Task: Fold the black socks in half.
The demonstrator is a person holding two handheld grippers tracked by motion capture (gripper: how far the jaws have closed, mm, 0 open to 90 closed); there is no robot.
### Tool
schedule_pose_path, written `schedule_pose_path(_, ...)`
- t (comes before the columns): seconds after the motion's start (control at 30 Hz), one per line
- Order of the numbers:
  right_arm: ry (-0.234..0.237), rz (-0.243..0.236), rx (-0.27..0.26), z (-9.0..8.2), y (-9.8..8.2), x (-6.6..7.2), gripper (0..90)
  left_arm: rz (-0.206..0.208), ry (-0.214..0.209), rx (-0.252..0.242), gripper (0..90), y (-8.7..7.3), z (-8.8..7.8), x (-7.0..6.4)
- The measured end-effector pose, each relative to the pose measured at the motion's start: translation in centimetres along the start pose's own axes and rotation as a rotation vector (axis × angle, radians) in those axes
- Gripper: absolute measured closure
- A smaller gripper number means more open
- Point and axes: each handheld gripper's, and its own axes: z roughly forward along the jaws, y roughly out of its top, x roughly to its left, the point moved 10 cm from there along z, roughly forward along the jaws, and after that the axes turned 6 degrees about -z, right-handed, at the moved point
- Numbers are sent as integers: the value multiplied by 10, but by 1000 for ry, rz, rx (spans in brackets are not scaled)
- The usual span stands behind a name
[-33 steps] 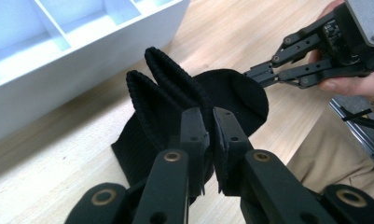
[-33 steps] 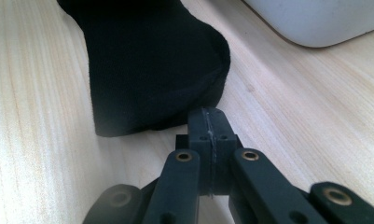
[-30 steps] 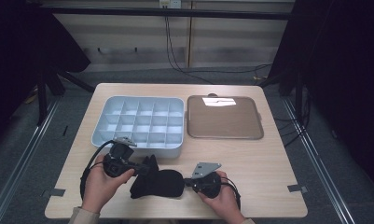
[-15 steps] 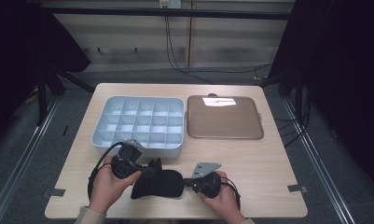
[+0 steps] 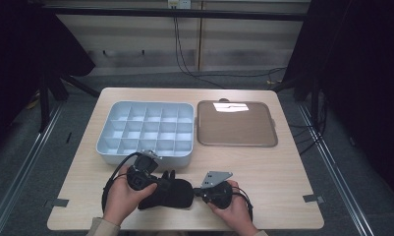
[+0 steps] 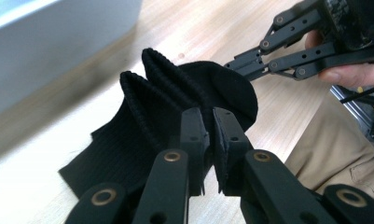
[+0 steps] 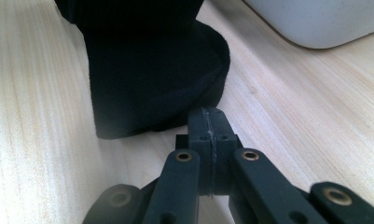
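A black sock (image 5: 177, 194) lies on the wooden table near the front edge, bunched into ribbed folds (image 6: 166, 88). My left gripper (image 5: 160, 184) comes in from the left and is shut on a fold of the sock, with fabric between its pads (image 6: 208, 128). My right gripper (image 5: 197, 192) comes from the right with its jaws pressed together (image 7: 208, 116). Its tips touch the sock's rounded edge (image 7: 152, 79); I cannot tell whether any fabric is pinched. The right gripper (image 6: 238, 63) also appears in the left gripper view, behind the sock.
A pale grey compartment box (image 5: 103, 147) stands just behind the left hand, its wall close by (image 6: 49, 37) (image 7: 315, 23). A brown tray (image 5: 234, 125) sits beside it at the back right. The person's trouser leg is past the table's front edge.
The left hand has shifted to the right and a little lower, carrying its fold of sock toward the right gripper. The right hand has stayed put.
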Motion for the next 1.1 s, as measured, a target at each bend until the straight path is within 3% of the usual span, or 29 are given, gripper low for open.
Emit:
schedule_pose_path(0.57, 1, 2, -3, 0, 0, 0, 900, 15, -19, 42, 831, -3, 19, -9)
schedule_pose_path(1.1, -1, 2, 1, 0, 0, 1, 900, 23, -26, 56, 830, -4, 22, -9)
